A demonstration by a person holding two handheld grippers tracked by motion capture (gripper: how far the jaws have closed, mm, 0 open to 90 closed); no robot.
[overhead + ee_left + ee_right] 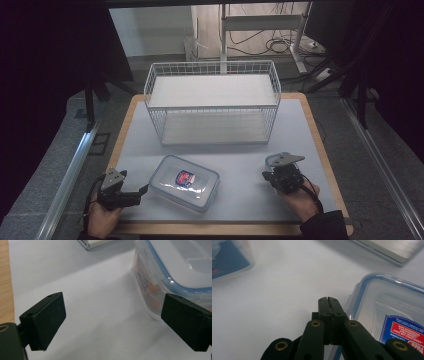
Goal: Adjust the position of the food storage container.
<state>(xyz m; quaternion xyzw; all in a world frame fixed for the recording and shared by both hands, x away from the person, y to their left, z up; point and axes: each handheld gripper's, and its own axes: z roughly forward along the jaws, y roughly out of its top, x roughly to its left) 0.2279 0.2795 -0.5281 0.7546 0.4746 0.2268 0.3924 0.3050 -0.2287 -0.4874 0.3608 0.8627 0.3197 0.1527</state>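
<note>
A clear plastic food container [185, 182] with a blue-rimmed lid and a red and blue label lies on the table's front half, left of centre. My left gripper [141, 194] is at its left end with the jaws open. In the left gripper view the container's corner [155, 282] stands just beyond the right jaw, and bare table lies between the fingers [45, 320]. My right gripper [280, 172] is at the front right, shut with nothing in it. In the right gripper view its closed tips [329, 300] sit just left of a blue-rimmed clear lid [392, 297].
A white wire basket [210, 63] with a flat white floor stands at the back middle of the white-topped table [300, 130]. In the right gripper view a blurred blue-labelled clear item [227, 260] sits at the top left. Dark floor, rails and cables surround the table.
</note>
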